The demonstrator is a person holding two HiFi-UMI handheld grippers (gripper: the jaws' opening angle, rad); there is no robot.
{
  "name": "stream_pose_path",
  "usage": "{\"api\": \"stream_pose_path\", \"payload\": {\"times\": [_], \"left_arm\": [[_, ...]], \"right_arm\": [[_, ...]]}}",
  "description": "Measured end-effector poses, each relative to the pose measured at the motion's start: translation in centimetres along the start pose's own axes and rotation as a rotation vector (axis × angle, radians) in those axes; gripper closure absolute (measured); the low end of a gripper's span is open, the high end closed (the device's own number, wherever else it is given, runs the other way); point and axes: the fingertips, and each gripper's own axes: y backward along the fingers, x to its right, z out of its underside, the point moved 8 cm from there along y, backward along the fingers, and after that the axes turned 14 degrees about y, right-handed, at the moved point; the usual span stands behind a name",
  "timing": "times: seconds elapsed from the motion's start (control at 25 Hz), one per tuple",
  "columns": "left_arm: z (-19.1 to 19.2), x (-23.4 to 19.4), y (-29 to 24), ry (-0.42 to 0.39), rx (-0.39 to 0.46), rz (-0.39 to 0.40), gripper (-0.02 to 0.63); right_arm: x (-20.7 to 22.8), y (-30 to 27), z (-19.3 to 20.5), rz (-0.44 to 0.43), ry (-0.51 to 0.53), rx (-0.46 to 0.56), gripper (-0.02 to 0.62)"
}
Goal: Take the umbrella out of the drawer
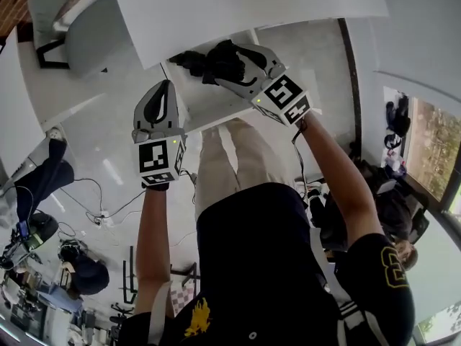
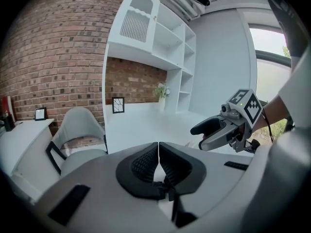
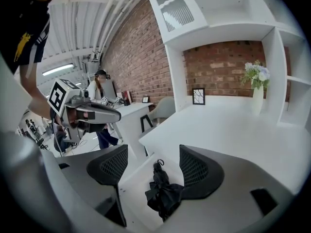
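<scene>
In the head view, the person's left arm [image 1: 153, 229] reaches straight up the left of the frame. It holds the left gripper [image 1: 166, 86] just beside the left edge of the open drawer [image 1: 212, 103]. The left gripper view shows its two black pads pressed together with nothing between them. The right arm [image 1: 338, 171] stretches from lower right up toward the middle. The right gripper [image 1: 220, 58] leans over the drawer, tipped down. Its jaws stand wide apart, and the umbrella [image 3: 163, 193] lies low between them inside the drawer, gripped by neither pad.

In the head view the right gripper covers part of the umbrella, and the white desk top [image 1: 252, 6] hides the back of the drawer. In the right gripper view the gripper's own grey body cuts off the near end of the drawer.

The umbrella is black and folded short. Its cloth is loose and crumpled, and a small loop sits at its far end.
</scene>
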Motion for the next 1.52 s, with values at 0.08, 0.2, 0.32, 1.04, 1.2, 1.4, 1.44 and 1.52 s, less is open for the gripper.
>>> {"api": "stream_pose_path", "payload": {"times": [0.08,0.2,0.32,1.04,1.2,1.4,1.44,1.52], "left_arm": [[0.7,-0.5,0.0,0.001,-0.012,-0.009,0.584],[1.6,-1.3,-0.9,0.002,-0.017,-0.005,0.584],[2.5,-2.2,-1.1,0.004,-0.022,-0.009,0.584],[9.5,-5.1,-5.4,0.112,-0.109,-0.019,0.584],[10.5,-5.4,-5.6,0.122,-0.123,-0.028,0.584],[11.8,-5.9,-5.9,0.141,-0.140,-0.044,0.584],[12.0,-5.9,-6.1,0.144,-0.142,-0.042,0.586],[12.3,-5.9,-6.4,0.146,-0.145,-0.038,0.584]], "right_arm": [[-0.4,-0.7,0.8,-0.012,-0.008,-0.008,0.250],[-0.4,-1.5,2.1,-0.022,0.001,-0.035,0.244],[-0.5,-2.5,3.0,-0.034,0.009,-0.067,0.241],[-0.5,-8.9,10.2,-0.043,-0.019,-0.175,0.213],[-0.6,-10.4,12.4,-0.069,-0.037,-0.228,0.213],[-0.7,-12.3,15.0,-0.068,0.016,-0.305,0.196],[-0.7,-12.7,15.3,-0.065,0.038,-0.321,0.190],[-0.5,-13.6,15.9,-0.059,0.084,-0.356,0.184]]}}
